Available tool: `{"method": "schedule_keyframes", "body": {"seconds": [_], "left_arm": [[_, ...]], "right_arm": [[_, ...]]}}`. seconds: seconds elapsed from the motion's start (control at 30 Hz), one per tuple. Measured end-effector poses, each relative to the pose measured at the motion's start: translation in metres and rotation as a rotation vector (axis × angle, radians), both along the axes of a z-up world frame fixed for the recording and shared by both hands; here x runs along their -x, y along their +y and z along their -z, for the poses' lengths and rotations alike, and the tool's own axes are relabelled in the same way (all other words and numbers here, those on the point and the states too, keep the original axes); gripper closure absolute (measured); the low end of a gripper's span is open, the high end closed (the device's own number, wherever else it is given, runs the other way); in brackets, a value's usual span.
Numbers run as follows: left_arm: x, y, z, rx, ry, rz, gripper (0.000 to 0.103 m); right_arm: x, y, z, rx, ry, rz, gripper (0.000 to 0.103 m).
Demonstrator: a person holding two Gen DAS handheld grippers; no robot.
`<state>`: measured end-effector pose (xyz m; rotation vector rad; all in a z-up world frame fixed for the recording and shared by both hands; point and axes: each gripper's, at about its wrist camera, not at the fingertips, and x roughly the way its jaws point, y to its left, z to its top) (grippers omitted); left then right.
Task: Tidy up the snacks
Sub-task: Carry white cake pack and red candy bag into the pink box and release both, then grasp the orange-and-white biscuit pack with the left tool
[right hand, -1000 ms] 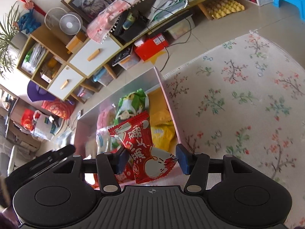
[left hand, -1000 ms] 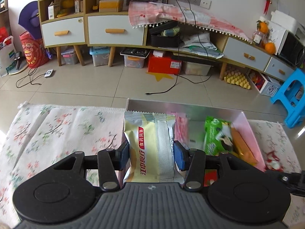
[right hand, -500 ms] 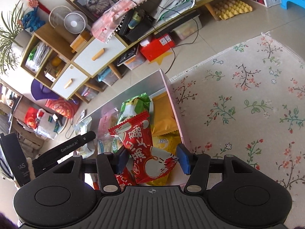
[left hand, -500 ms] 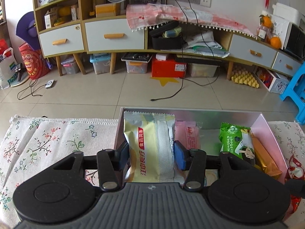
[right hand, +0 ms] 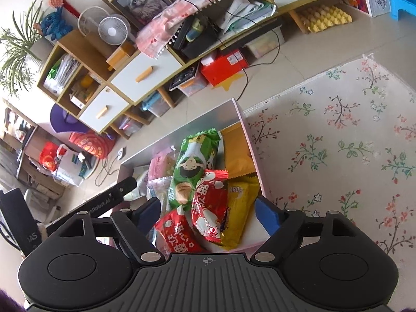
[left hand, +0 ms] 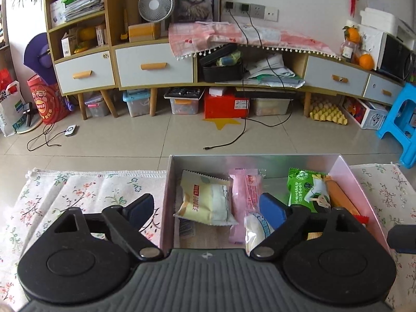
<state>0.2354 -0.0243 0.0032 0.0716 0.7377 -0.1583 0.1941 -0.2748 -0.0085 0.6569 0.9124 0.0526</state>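
Cream snack packet (left hand: pixel 205 202) lies in box (left hand: pixel 351 174), jaws just opened.

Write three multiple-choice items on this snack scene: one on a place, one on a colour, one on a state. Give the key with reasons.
1. Where does the pale yellow packet lie?
A. on the floral cloth
B. in the box
C. on the floor

2. What colour is the packet leaning by the orange packet?
A. green
B. blue
C. black

3. How is the right tool?
A. shut on a packet
B. open
C. out of view

Key: B, box walls surround it; A, the green packet shows there; B, its pads stand apart, just opened, the red packet lying loose.
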Motion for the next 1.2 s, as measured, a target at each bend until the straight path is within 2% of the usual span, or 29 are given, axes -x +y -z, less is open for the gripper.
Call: {"method": "schedule_keyframes", "body": {"seconds": [0.2, 0.43, 0.7, 0.9, 1.03, 1.2], "left_arm": [[0.025, 0.004, -0.011, 0.009, -0.010, -0.002, 0.008], [0.062, 0.002, -0.019, -0.017, -0.018, 0.010, 0.001], [0.097, 0.000, -0.014, -0.030, 0.080, 0.015, 0.001], [0.124, -0.003, -0.008, -0.036, 0.155, 0.027, 0.000], [0.143, -0.004, 0.000, -0.006, 0.164, 0.045, 0.000], [0.157, -0.009, 0.012, -0.007, 0.180, 0.070, 0.000]], "right_arm": [[0.013, 0.008, -0.010, 0.058, 0.002, -0.024, 0.017], [0.036, 0.019, -0.025, 0.120, 0.013, -0.049, 0.014], [0.071, 0.034, -0.039, 0.201, 0.010, -0.086, 0.010], [0.094, 0.039, -0.033, 0.269, 0.022, -0.109, 0.009], [0.108, 0.042, -0.024, 0.330, 0.009, -0.125, 0.008], [0.121, 0.043, -0.001, 0.501, 0.049, -0.189, 0.007]]}}
